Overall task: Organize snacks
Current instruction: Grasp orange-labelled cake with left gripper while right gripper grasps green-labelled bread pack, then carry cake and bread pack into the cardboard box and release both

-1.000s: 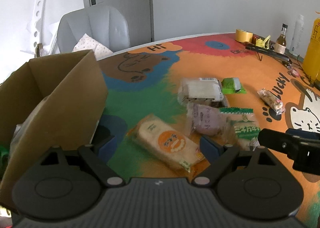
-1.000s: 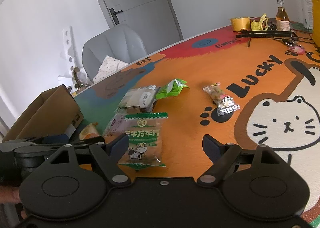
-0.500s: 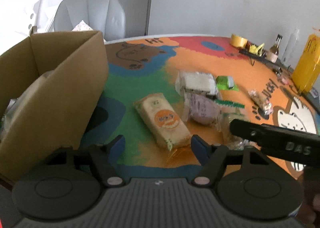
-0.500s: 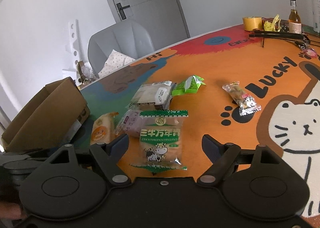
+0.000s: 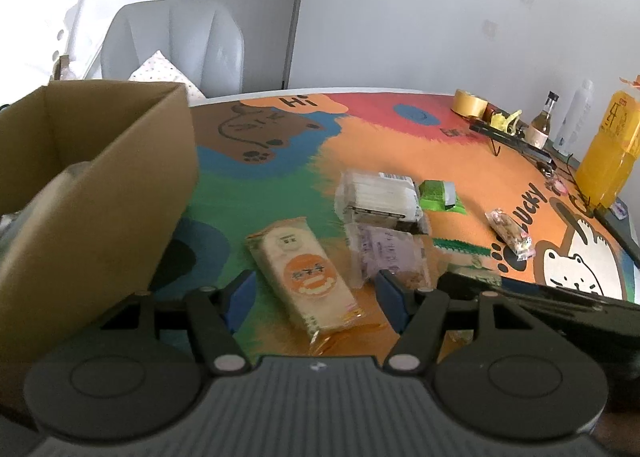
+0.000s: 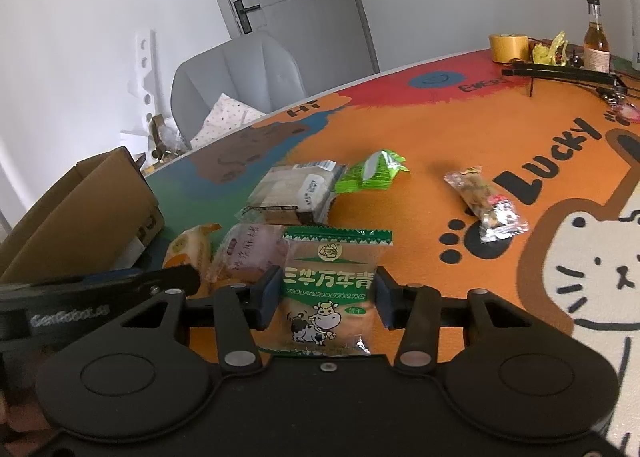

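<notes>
Right tool (image 6: 326, 295): its blue-padded fingers (image 6: 269, 295) stand on either side of the green-and-clear biscuit packet with a cartoon cow (image 6: 330, 289), pads against the packet's edges; whether they press it firmly cannot be told. The packet lies flat on the tabletop (image 6: 420, 129) and carries large white Chinese characters on a green band; a line of Latin print under them is too small to read.

Left tool (image 5: 316, 297): fingers spread apart, nothing between them but the near end of the long cream bread packet with an orange round label (image 5: 306, 273), which lies on the tabletop untouched. In the right wrist view the left tool's body reads "GenRobot.ai".

Just beyond lie the pale purple wrapped bun (image 5: 386, 253), with purple characters, and the clear-wrapped white sandwich pack (image 5: 378, 197), touching one another. Just beside that pack is the bright green small pouch (image 6: 370, 173). Well apart to the right lies the clear wrapped nut bar (image 6: 484, 203), on a paw print.

The brown cardboard box (image 5: 100, 193) stands open at the left.

The tabletop print reads "LUCKY" (image 6: 560, 155) and "Hi" (image 5: 298, 101).
</notes>
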`<state>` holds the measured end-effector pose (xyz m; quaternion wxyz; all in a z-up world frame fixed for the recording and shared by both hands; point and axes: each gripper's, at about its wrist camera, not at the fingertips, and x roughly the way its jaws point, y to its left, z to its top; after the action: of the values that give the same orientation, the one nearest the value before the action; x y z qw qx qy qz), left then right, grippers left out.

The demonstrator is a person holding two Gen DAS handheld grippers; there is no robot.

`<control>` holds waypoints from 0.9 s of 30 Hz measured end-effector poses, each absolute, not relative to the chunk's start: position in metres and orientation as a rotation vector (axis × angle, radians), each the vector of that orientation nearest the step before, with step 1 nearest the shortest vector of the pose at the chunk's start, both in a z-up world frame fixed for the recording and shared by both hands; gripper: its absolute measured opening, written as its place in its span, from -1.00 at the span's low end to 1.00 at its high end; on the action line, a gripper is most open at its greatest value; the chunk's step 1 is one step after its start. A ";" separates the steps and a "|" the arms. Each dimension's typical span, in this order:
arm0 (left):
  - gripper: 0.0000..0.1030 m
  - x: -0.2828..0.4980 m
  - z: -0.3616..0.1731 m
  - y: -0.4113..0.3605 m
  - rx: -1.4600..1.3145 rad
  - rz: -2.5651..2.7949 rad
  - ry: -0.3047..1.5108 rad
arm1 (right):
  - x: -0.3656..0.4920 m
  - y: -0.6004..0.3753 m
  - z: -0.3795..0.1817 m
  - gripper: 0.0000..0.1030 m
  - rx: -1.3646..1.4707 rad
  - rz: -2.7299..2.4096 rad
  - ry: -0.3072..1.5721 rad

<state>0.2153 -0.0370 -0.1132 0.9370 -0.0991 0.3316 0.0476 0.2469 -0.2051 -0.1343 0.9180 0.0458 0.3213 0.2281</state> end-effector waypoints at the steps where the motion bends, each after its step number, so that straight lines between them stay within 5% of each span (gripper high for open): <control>1: 0.26 0.218 -0.115 -0.039 -0.201 0.097 0.682 | 0.246 -0.208 -0.134 -0.10 0.097 0.461 0.661; 5: 0.20 0.224 -0.121 -0.042 -0.197 0.096 0.695 | 0.246 -0.218 -0.133 -0.10 0.106 0.424 0.661; 12: -0.35 0.224 -0.125 -0.041 -0.183 0.108 0.703 | 0.242 -0.209 -0.134 0.04 0.052 0.406 0.653; 27: -0.36 0.202 -0.108 -0.038 -0.192 0.074 0.661 | 0.229 -0.198 -0.122 -0.11 0.041 0.446 0.634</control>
<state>0.2023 -0.0381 -0.1083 0.9406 -0.0943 0.3240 0.0365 0.2291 -0.1977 -0.1222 0.9256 0.0198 0.3092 0.2173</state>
